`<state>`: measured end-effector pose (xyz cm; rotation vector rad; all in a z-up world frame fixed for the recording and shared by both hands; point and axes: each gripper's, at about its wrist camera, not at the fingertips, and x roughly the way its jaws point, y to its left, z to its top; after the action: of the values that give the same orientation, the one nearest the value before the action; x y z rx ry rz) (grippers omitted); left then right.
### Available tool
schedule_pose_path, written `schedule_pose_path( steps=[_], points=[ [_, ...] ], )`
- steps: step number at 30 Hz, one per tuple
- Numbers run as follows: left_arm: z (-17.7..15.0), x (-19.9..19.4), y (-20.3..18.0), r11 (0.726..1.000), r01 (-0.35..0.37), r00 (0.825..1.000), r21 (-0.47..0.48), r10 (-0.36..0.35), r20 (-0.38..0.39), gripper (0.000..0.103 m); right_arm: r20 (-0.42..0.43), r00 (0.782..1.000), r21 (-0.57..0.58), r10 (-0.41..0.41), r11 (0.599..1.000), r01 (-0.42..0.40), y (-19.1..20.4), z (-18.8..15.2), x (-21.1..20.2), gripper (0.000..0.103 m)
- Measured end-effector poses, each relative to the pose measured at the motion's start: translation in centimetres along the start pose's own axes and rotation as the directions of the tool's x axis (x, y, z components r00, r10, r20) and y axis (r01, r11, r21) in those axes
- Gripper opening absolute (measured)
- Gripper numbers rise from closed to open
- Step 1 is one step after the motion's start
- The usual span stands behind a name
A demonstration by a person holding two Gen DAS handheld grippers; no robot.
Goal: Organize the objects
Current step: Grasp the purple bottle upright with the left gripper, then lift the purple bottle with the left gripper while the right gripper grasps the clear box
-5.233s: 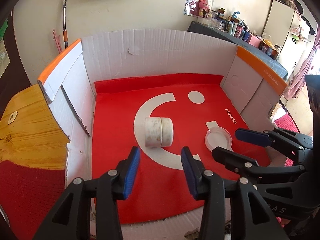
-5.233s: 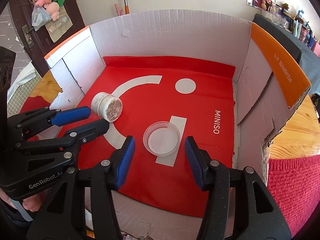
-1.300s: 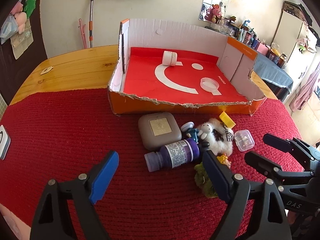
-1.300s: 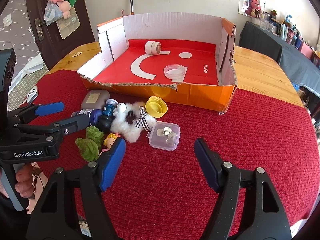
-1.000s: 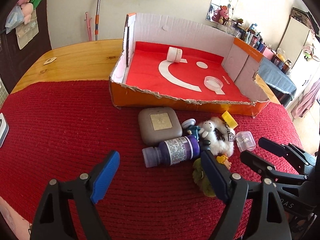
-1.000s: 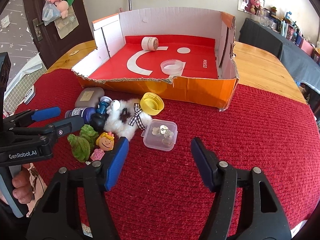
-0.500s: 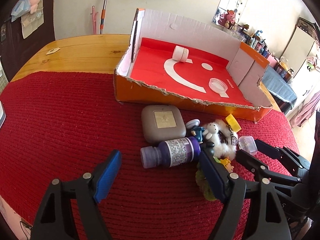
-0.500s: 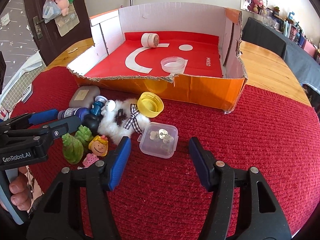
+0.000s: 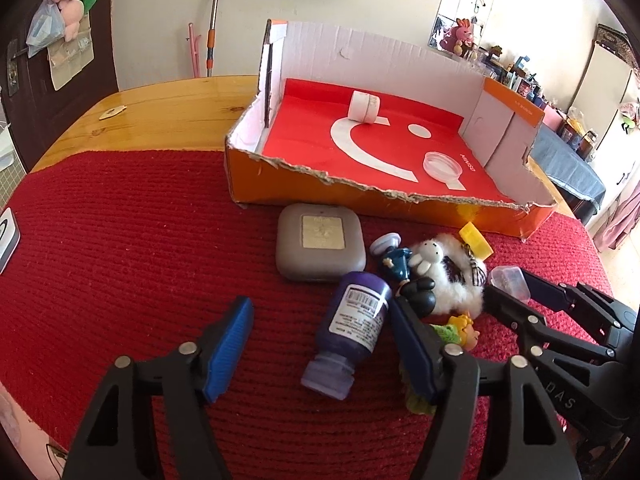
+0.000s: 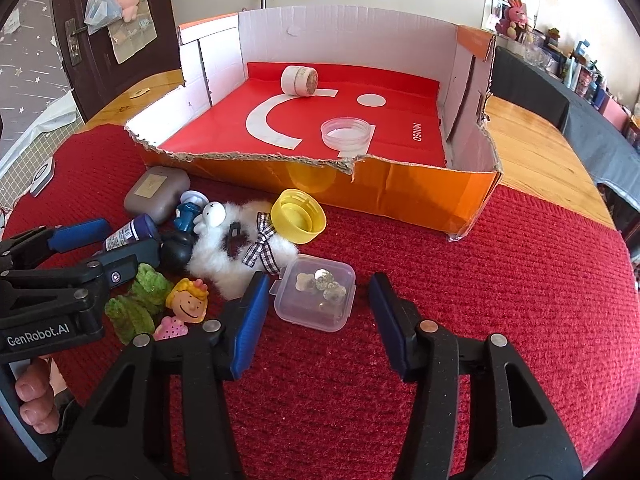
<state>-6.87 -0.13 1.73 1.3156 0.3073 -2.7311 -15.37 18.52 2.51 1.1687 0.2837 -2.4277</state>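
Note:
A purple bottle (image 9: 356, 320) lies on the red cloth between the fingers of my left gripper (image 9: 320, 332), cap toward me. The jaws are closing; the right pad is close beside the bottle and the left pad stands well off it. My right gripper (image 10: 318, 300) straddles a small clear box (image 10: 316, 296) of metal charms. Its jaws are closing too, and the pads do not press on the box. An orange cardboard box (image 10: 400, 196) with a red floor holds a white jar (image 10: 299, 80) and a clear lid (image 10: 346, 132).
Beside the bottle lie a grey square case (image 9: 320, 240), a white plush (image 10: 240, 248), a yellow cap (image 10: 298, 216), a blue figure (image 10: 188, 212), a girl figurine (image 10: 188, 300) and a green toy (image 10: 136, 304). A person's hand (image 10: 36, 400) holds the left gripper's handle.
Both pairs of jaws have narrowed. The purple bottle has swung from lying crosswise to cap toward me, between the left fingers. The clear box now sits between the right fingers.

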Motion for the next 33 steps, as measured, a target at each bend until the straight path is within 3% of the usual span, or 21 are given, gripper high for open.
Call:
schedule_pose_path(
  steps=[6,18,28,33],
  points=[
    [-1.0,-0.7,-0.3,0.999,0.001,1.000,0.053,-0.002,0.022,0.028,0.002,1.000,-0.007,0.001,1.000,-0.001,0.1,-0.2,-0.3,0.040],
    [-1.0,-1.6,0.2,0.997,0.058,0.998,0.059,-0.060,0.033,0.028,0.005,1.000,-0.004,0.020,1.000,-0.020,0.7,-0.6,-1.2,0.040],
    [1.2,-3.6,-0.1,0.993,0.084,0.990,0.079,-0.092,0.106,0.028,0.103,0.994,-0.014,0.040,0.999,-0.039,1.0,1.5,-5.1,0.040],
    [1.5,-3.4,-0.3,0.992,0.092,0.990,0.083,-0.100,0.103,0.028,0.095,0.995,-0.010,0.044,0.999,-0.043,1.0,1.7,-4.7,0.040]
  ],
)
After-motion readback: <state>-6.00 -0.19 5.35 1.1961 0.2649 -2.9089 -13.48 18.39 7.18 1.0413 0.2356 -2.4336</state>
